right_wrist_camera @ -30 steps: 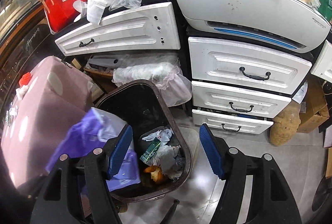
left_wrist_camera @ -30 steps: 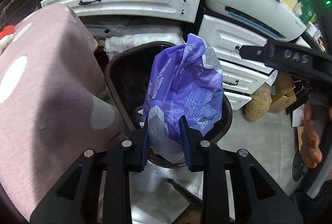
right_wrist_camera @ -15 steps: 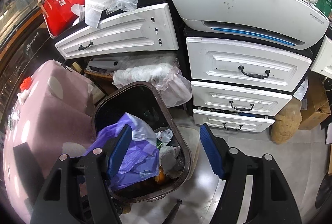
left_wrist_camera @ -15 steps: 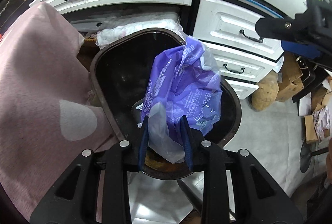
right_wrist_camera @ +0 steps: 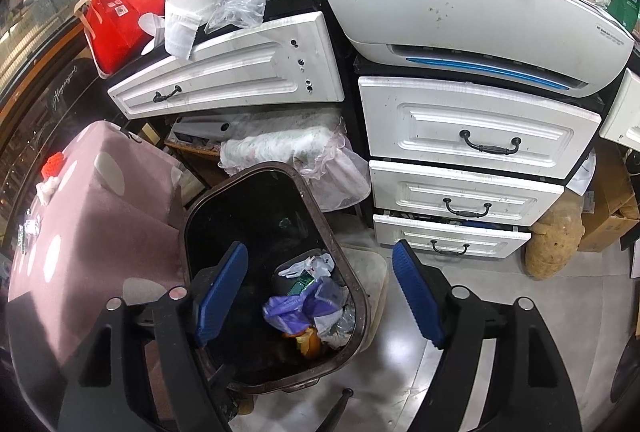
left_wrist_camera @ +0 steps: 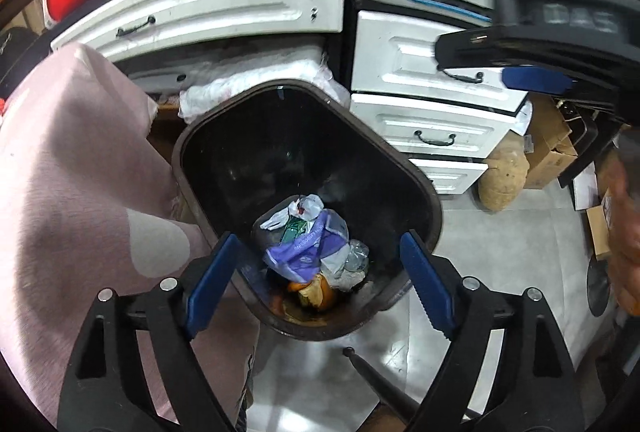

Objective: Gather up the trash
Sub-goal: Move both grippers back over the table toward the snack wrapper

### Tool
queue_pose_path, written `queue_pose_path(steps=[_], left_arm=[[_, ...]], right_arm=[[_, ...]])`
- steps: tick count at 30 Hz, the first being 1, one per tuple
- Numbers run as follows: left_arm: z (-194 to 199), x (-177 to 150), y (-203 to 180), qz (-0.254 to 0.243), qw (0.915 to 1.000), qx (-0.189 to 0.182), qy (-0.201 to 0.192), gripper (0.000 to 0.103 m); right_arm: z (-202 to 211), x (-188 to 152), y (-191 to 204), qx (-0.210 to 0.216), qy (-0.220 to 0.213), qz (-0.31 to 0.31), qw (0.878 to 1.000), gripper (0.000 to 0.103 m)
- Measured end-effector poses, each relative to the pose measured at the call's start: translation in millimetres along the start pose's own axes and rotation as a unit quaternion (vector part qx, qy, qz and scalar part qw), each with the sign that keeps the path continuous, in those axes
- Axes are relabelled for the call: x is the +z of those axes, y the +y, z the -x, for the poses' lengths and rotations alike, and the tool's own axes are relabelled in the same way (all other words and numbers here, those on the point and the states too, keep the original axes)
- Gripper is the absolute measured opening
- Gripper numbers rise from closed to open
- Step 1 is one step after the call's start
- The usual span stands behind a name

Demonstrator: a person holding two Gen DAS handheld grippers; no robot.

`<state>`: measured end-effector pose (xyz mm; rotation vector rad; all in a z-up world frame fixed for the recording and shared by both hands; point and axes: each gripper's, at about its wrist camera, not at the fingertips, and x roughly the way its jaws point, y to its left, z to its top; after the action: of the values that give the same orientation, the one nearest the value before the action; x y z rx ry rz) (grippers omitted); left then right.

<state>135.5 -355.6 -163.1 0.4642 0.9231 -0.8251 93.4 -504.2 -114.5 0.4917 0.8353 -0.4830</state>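
Letters "DAS" on right hand-held gripper (left_wrist_camera: 536,82), blurred.

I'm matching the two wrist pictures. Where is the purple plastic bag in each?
Left wrist: purple plastic bag lies low centre, on the trash inside the dark bin.
Right wrist: purple plastic bag lies lower centre-left, in the bin's near right corner.
Shared landmark: the white drawers.

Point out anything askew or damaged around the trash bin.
The long white drawer front behind the trash bin sits tilted, with bare screw holes at one end. The bottom drawer of the white chest hangs ajar.
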Motion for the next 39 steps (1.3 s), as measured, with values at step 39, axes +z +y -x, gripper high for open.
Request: queue_pose_path(steps=[39], left_arm=[[195.3,-63.1,269.2,0.195,0.9516,0.204,-0.123,0.09]], right_arm=[[27.6,-11.9,200.8,0.178,0.004,0.226,0.958,0.086]])
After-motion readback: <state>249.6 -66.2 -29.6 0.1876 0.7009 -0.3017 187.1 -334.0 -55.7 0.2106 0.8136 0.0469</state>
